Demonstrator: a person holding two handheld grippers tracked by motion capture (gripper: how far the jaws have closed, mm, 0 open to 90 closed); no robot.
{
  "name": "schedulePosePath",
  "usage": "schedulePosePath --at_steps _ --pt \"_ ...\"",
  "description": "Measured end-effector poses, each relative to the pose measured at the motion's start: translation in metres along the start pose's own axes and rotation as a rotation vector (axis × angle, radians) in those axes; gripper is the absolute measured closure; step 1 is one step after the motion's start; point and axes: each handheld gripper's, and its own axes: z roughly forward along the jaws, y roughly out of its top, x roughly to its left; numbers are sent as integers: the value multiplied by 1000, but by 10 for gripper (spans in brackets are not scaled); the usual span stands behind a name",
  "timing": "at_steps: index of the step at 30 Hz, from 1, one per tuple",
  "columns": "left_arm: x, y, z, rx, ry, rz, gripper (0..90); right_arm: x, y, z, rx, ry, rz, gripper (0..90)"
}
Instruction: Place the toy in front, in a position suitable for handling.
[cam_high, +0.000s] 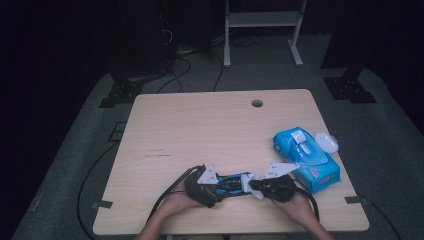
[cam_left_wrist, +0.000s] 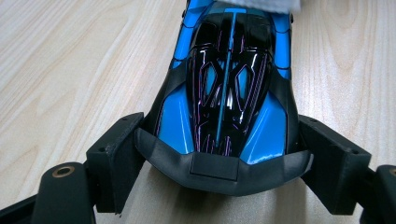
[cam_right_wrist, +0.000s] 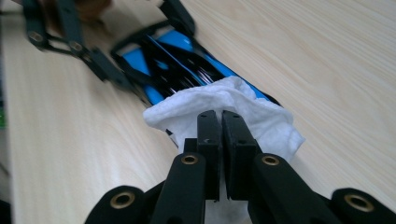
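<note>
At near table edge, between both hands: toy car (cam_high: 231, 183), glossy blue-black shell, low wedge shape, clamped at one end by left gripper (cam_high: 206, 186), jaws on its flanks; right gripper (cam_high: 265, 187) jaws pinched together on crumpled white wipe (cam_right_wrist: 224, 105), soft, resting on car's other end; wiping looks begun, most of shell left; wipe pack (cam_high: 306, 157) beside

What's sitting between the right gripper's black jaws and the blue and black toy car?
A crumpled white wipe: the right gripper pinches it against the blue and black toy car, seen in the right gripper view.
</note>
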Motion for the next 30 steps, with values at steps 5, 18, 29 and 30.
schedulePosePath --at_steps 5,18,29,30 --pt "0 -1 -1 -1 -2 2 213 -1 2 4 16 -20 -15 860" --pt "0 0 0 -1 -5 3 213 -7 7 9 11 -47 5 861" --pt "2 -2 -1 -7 -16 -3 215 -14 19 22 12 -83 -10 862" --pt "2 -2 -1 -8 -16 -3 216 -15 16 20 18 -86 -5 862"
